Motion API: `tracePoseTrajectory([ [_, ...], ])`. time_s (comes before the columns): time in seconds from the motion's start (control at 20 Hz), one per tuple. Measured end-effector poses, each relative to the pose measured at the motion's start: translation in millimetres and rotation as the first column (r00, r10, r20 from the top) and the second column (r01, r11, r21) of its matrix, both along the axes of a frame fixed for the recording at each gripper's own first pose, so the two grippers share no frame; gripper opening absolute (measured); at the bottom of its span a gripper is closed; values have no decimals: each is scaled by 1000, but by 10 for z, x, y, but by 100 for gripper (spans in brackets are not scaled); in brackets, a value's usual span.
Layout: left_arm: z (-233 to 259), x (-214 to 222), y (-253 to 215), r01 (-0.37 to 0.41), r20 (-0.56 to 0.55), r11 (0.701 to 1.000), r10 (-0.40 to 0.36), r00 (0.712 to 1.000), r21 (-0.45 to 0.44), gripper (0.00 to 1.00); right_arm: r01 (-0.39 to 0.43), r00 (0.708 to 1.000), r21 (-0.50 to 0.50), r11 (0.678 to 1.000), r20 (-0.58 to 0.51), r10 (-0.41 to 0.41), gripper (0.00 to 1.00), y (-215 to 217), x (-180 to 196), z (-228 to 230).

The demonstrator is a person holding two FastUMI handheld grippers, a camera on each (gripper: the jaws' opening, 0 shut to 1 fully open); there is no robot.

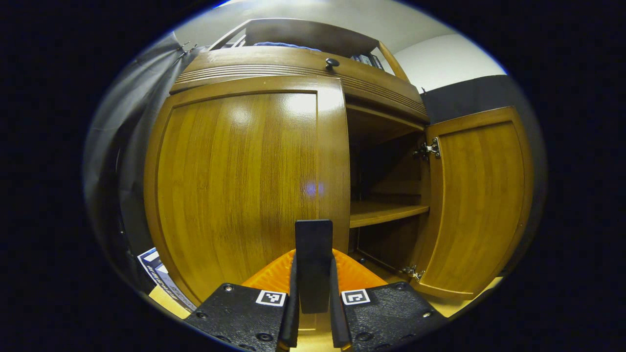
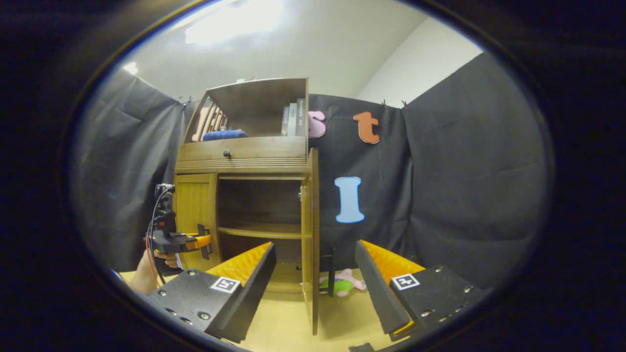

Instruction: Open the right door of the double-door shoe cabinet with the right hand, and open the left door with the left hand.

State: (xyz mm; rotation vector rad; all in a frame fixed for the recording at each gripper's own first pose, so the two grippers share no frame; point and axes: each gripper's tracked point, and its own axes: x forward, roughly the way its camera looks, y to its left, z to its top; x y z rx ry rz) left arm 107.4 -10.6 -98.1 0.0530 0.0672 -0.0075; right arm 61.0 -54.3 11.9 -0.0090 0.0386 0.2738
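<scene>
Honey-brown wooden double-door shoe cabinet [image 1: 274,63]: varnished, w/ visible grain. Its closed left door [image 1: 234,190] is glossy, smooth, throwing light glare; the open right door [image 1: 481,195] has a duller sheen. Small shiny metal hinges [image 1: 427,149] on right door's inner edge. Round dark knob [image 1: 332,62] on drawer front, semi-gloss. Booth wall is matt dark cloth [image 2: 469,161], wrinkled. Pale wood-look floor [image 2: 288,318], smooth. Soft pink-and-green plush toy [image 2: 345,283] looks fuzzy.

I find nothing I can read here. The books [image 2: 292,120] on the cabinet's top shelf show spines with print too small for me to make out. A printed sheet [image 1: 159,275] beside the cabinet's foot is blurred. The square markers [image 1: 271,297] on my grippers carry patterns, no words.
</scene>
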Motion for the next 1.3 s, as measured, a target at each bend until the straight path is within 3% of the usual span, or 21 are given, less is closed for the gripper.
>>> tracePoseTrajectory([
  [0.1,9,-110,-2,21,-4,1000,-21,1000,2,27,-6,1000,-44,999,3,6,100,99,-84,47],
  [0.35,77,-536,39,77,-17,997,-77,997,-7,28,-55,998,-123,991,-16,53,94,382,-204,66],
  [0.5,124,-797,118,89,-18,996,-89,996,0,29,-34,999,-135,990,-29,30,94,381,-177,64],
  [0.75,182,-1223,359,66,-61,997,-64,996,31,27,-74,995,-61,995,-65,70,96,544,-208,49],
  [1.3,284,-1774,954,-46,-45,987,54,998,153,27,-133,991,-58,989,-38,131,94,664,-252,-19],
])
